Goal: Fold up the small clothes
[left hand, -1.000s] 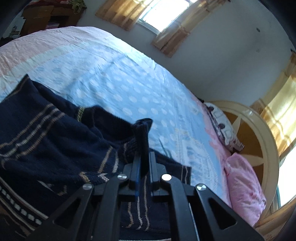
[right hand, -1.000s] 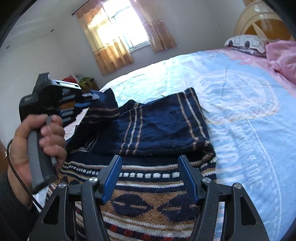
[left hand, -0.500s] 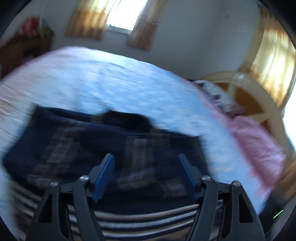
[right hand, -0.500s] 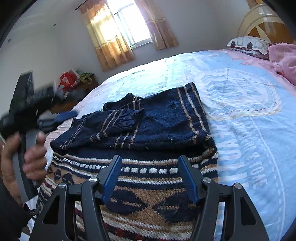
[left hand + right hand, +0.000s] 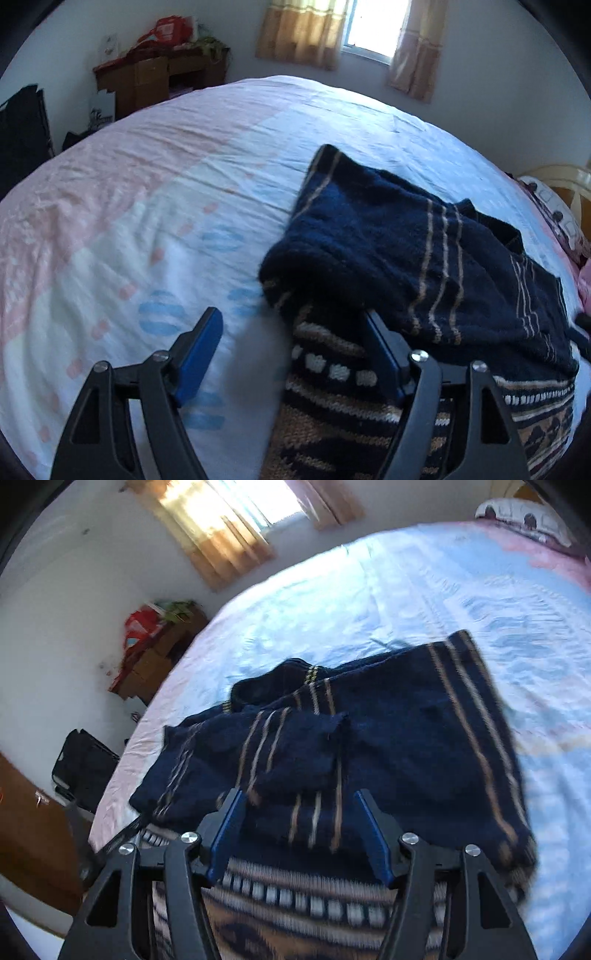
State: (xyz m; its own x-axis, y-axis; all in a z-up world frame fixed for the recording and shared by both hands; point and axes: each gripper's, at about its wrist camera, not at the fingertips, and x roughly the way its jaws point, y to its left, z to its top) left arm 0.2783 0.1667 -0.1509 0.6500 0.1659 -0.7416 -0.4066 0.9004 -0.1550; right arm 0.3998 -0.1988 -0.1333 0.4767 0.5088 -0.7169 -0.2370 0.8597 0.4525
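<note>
Sleeves are lying folded in on the sweater [image 5: 388,716], so it's heading into the bottom-hem fold on the bed [image 5: 147,192]. Left tongs [image 5: 291,347] are opening wide at its side edge, right tongs [image 5: 299,830] are closing over the knit, both holding nothing; next they're needing hem corners.

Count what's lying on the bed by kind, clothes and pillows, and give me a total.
Knitted sweaters: 1, the navy patterned sweater with sleeves folded in.
Pillows: 2, a patterned white pillow and a pink pillow at the frame edge.
Total: 3.
</note>
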